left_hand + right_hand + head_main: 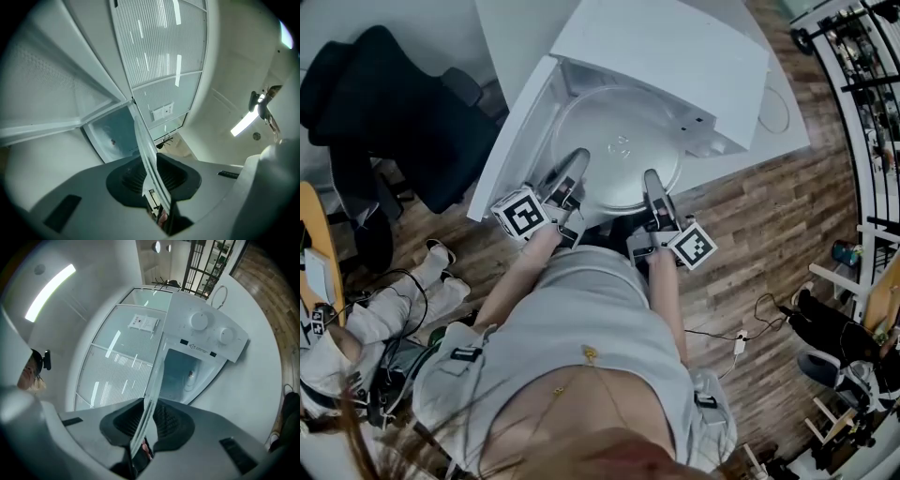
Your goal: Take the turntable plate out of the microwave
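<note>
My left gripper (570,173) clamped on the near rim of the turntable plate (614,122), plate round, clear glass, small centre hub, extending ahead of both grippers at the mouth of the open microwave (675,56), my right gripper (652,187) clamped likewise.

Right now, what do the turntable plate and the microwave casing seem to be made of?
Turntable plate: likely clear glass, glossy; its thin rim shows see-through in both gripper views. Microwave: white casing, smooth satin finish, probably painted metal, though plastic can't be ruled out.
</note>
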Motion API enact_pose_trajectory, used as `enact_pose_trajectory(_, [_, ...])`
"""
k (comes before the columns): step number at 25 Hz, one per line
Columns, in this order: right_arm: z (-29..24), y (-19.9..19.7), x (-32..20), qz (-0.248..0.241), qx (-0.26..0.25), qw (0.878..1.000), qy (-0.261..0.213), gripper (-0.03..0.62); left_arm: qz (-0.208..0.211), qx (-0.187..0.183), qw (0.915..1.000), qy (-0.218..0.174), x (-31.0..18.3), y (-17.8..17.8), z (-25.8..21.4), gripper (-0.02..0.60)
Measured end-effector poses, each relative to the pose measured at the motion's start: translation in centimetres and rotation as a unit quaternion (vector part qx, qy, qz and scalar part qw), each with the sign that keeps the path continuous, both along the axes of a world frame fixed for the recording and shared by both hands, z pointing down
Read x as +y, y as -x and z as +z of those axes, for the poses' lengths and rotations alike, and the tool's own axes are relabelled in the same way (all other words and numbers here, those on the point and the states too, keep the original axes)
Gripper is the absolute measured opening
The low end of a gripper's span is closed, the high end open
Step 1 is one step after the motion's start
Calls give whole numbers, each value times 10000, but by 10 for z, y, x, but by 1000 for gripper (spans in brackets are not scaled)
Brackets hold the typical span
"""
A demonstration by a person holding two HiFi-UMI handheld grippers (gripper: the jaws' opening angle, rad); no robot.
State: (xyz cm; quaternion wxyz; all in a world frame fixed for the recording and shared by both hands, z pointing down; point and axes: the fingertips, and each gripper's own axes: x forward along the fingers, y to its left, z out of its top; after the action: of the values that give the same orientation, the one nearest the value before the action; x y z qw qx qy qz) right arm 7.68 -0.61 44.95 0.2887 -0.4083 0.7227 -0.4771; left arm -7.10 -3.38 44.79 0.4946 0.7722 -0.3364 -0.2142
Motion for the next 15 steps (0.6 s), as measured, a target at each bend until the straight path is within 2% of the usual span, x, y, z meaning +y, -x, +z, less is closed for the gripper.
enact_pose_trajectory(7, [-20, 1, -1, -58, -38, 9998, -184, 66, -17, -73, 9998, -164, 1, 3, -22, 84])
enact_pose_trajectory(15, [-34, -11, -36, -69, -99, 9997, -228, 64, 31, -76, 9999, -147, -34, -10, -36, 86])
